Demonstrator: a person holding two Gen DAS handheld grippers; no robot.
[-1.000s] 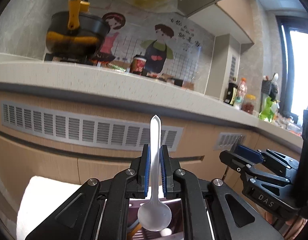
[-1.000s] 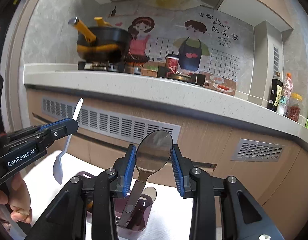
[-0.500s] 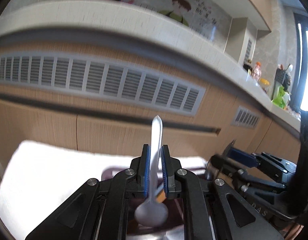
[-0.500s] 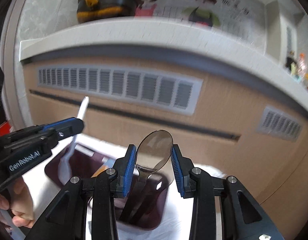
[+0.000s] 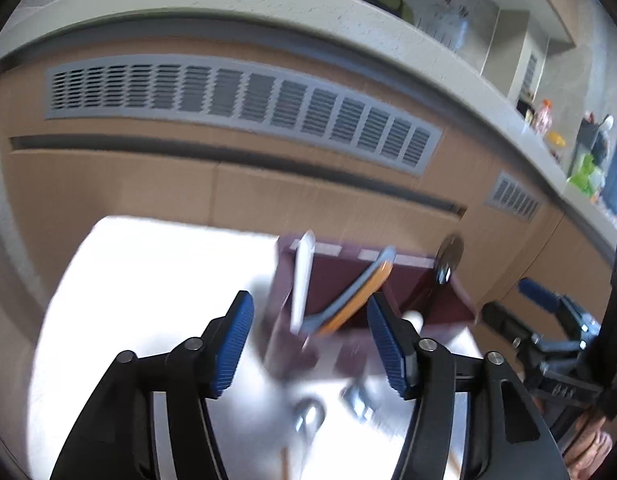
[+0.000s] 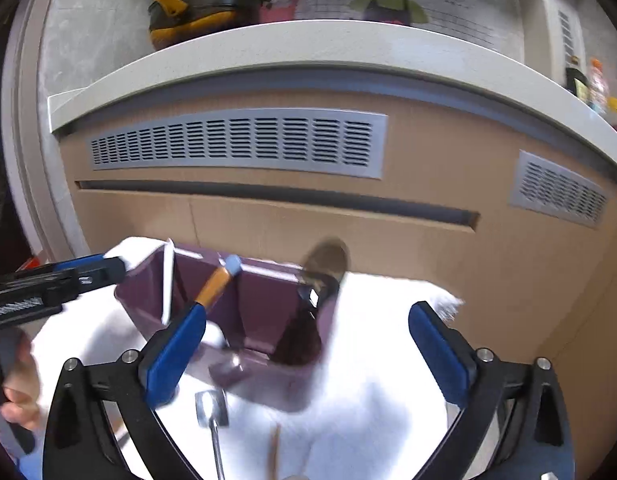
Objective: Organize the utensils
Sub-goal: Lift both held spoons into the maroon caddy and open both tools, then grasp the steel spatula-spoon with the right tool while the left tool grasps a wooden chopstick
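Two hand-held grippers hover over a white cloth [image 6: 368,420]. The left gripper [image 5: 310,344] is opening, its jaws apart and gripping nothing; just ahead of it one white plastic spoon [image 5: 302,280] leans in the left compartment of a purple utensil holder [image 6: 264,312]. The right gripper [image 6: 308,344] is also opening, wide and empty; one metal spoon [image 6: 326,264] stands bowl-up in the compartment ahead of it. Between these, one orange-handled utensil [image 6: 216,280] leans. Nearer the grippers, what seems to be one more metal spoon [image 6: 212,412] lies blurred on the cloth.
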